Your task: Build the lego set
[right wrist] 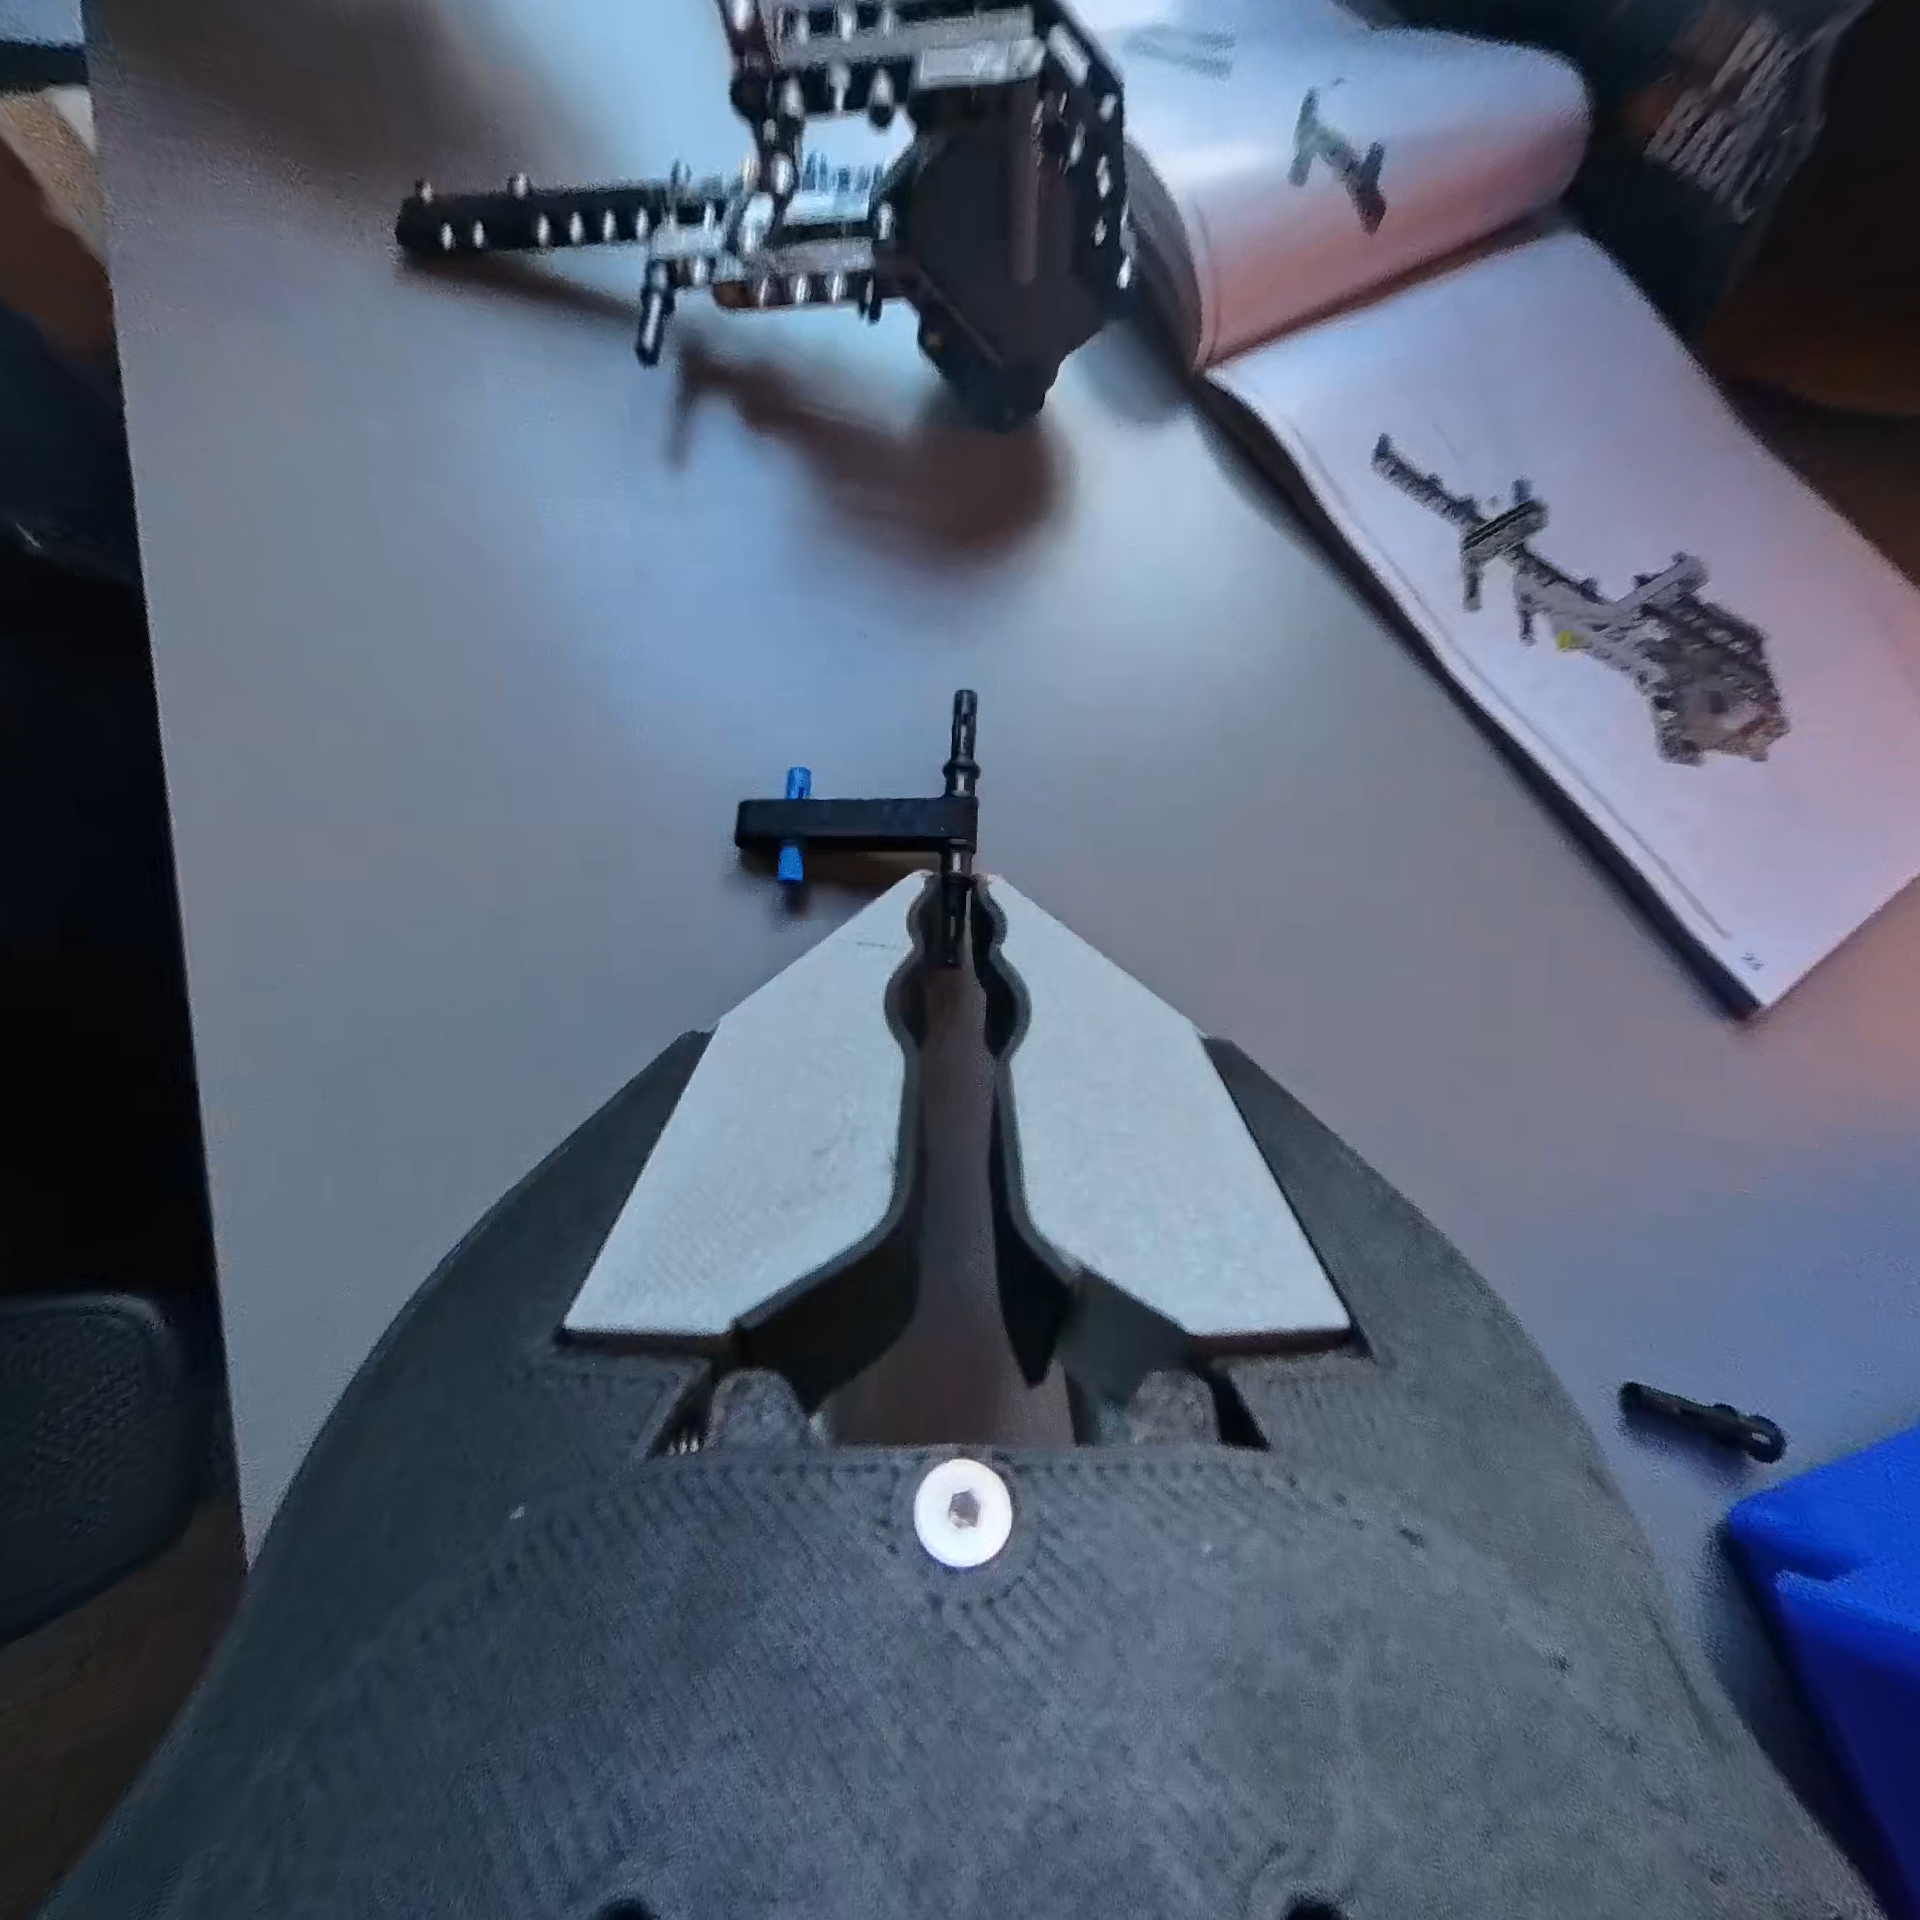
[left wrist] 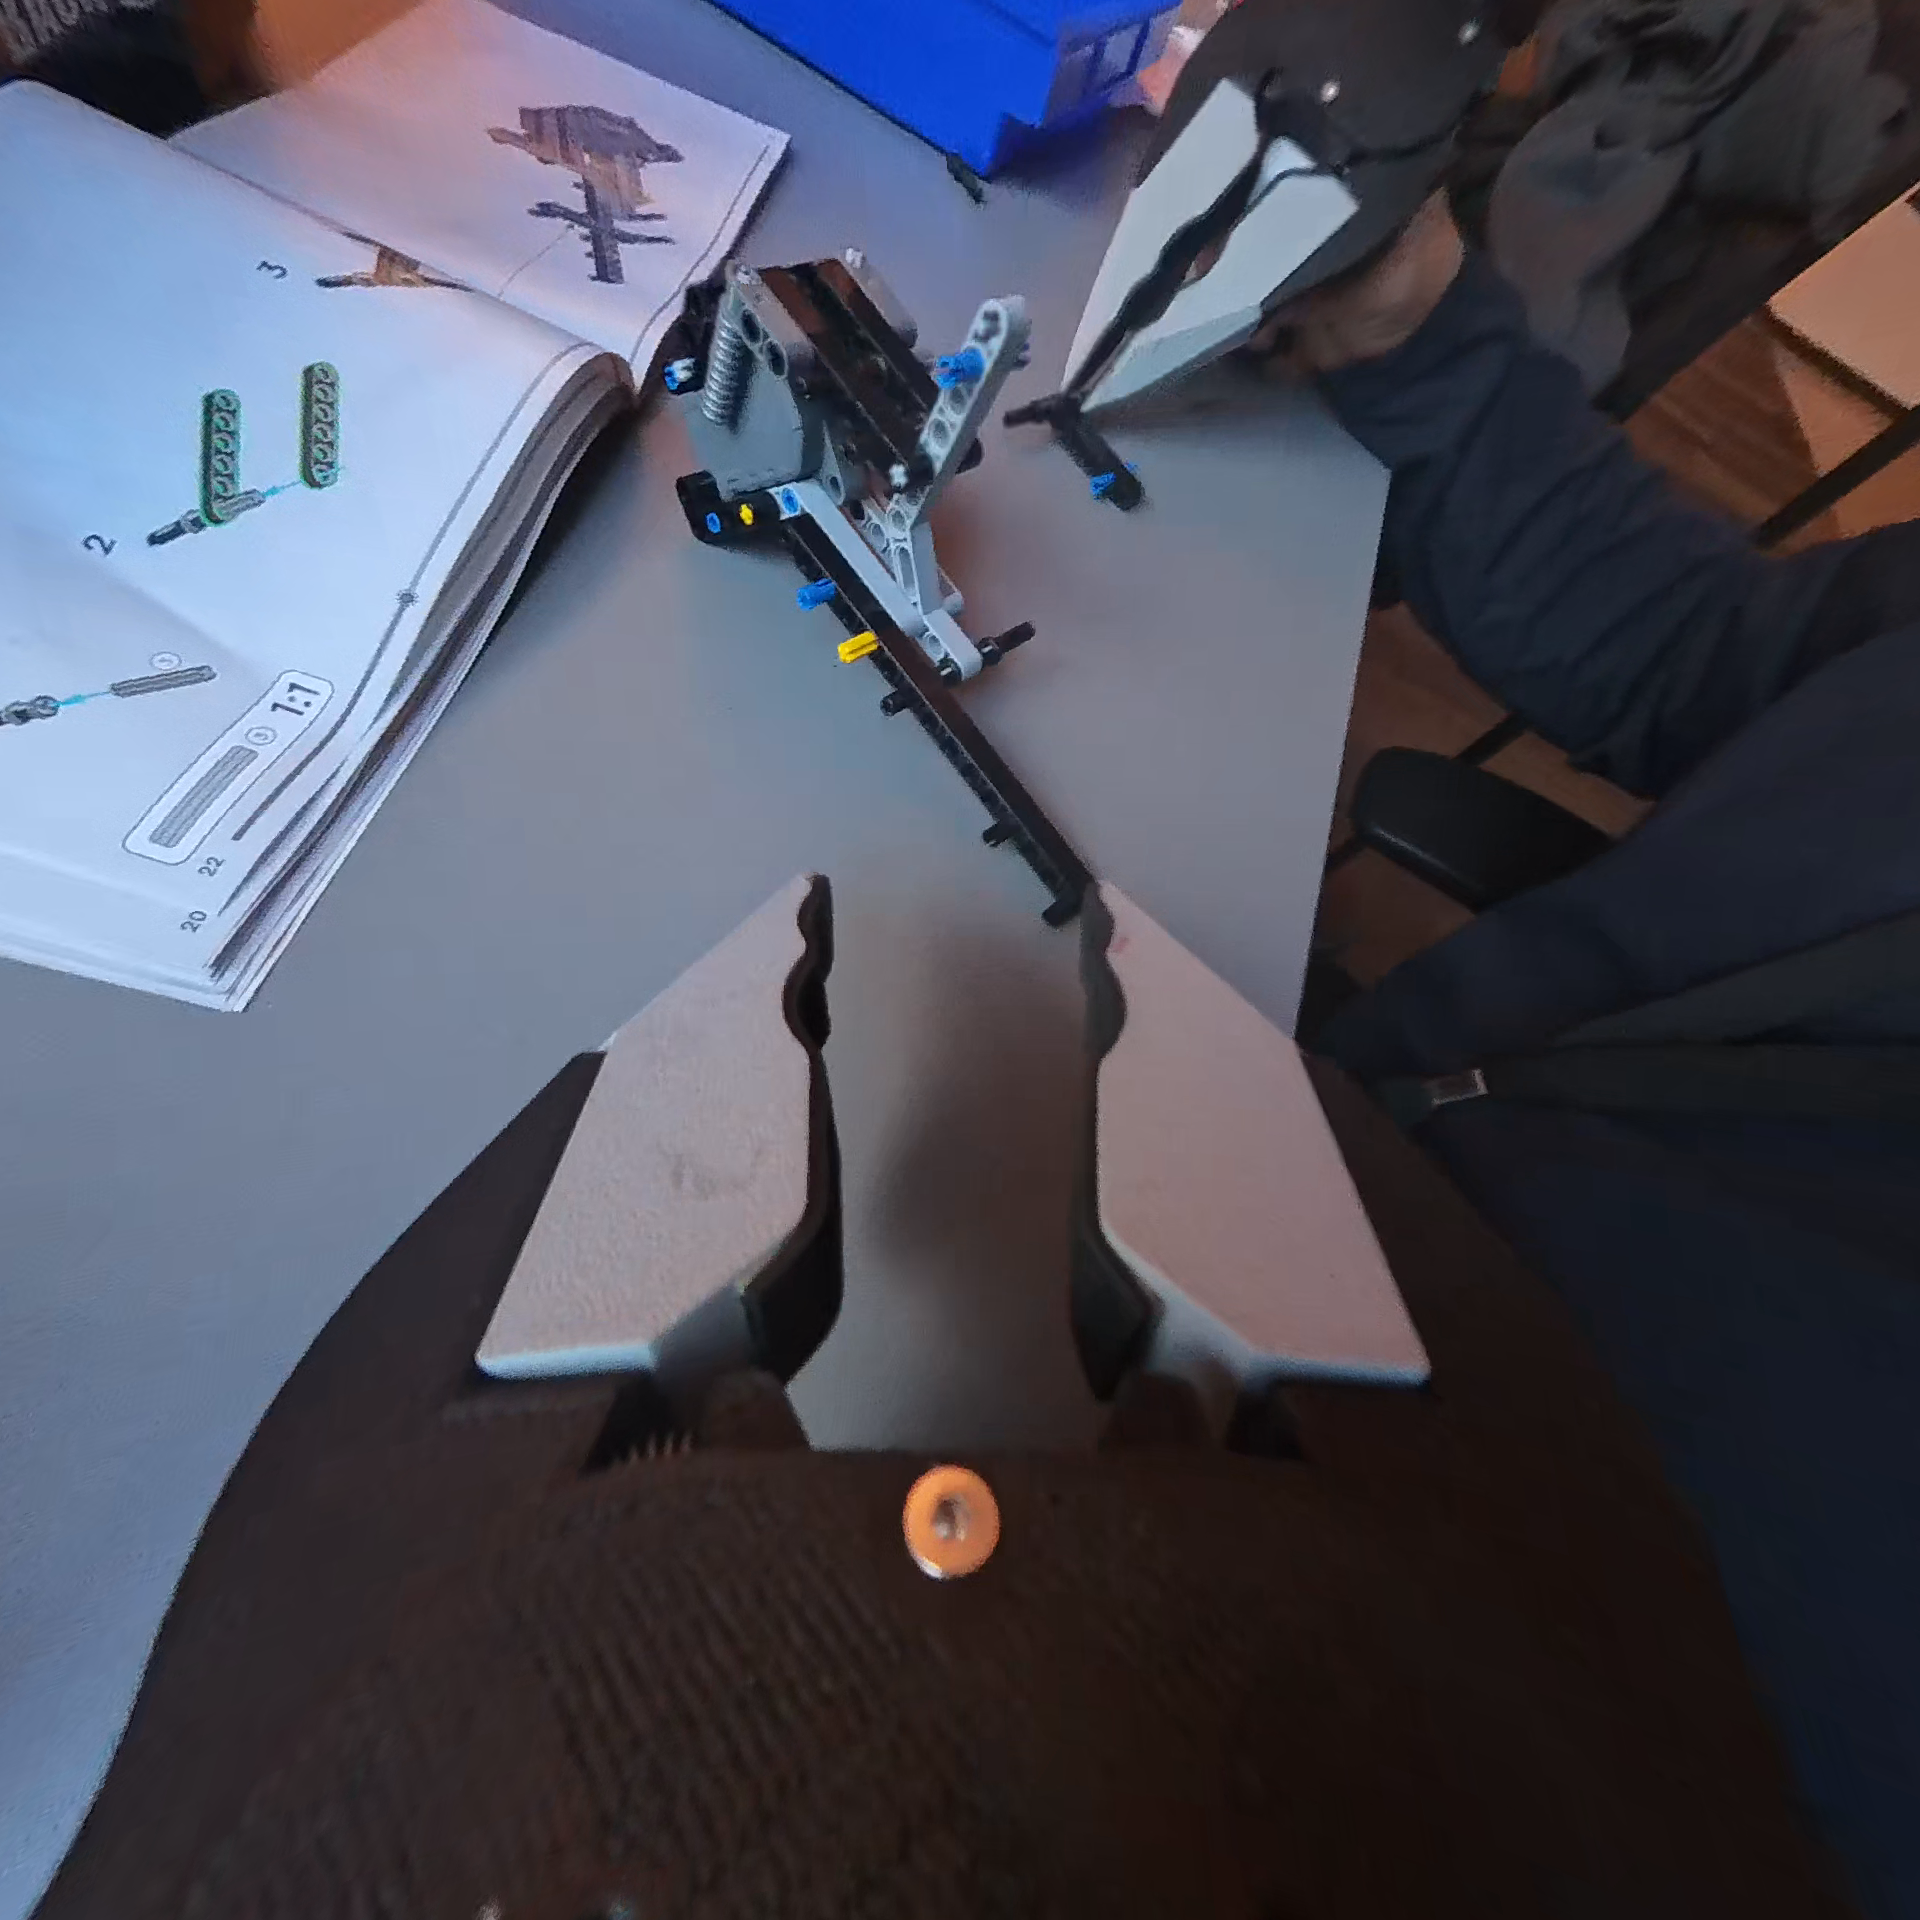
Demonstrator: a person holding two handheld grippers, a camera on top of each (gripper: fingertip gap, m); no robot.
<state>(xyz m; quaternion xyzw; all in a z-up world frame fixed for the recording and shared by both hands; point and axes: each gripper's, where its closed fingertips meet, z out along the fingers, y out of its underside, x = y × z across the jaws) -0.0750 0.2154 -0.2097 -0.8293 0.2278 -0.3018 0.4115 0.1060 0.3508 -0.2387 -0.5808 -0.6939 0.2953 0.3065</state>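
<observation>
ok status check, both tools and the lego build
Left tool open, empty, hovering near the model's black beam tip. Right tool shut on black axle with short beam attached. Nothing blocking.

Matt grey table, paper booklet, ridged black plastic gripper body.

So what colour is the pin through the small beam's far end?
Blue pin, clearest in the right wrist view.

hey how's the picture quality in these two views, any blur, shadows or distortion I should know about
Left wrist view: the lego model is fairly sharp, the instruction booklet bends with wide-angle distortion, and the open left gripper shows a warm pinkish cast. Right wrist view: the lego model is motion-blurred and throws a smeared shadow on the table, while the black axle in the right gripper stays crisp.
</observation>
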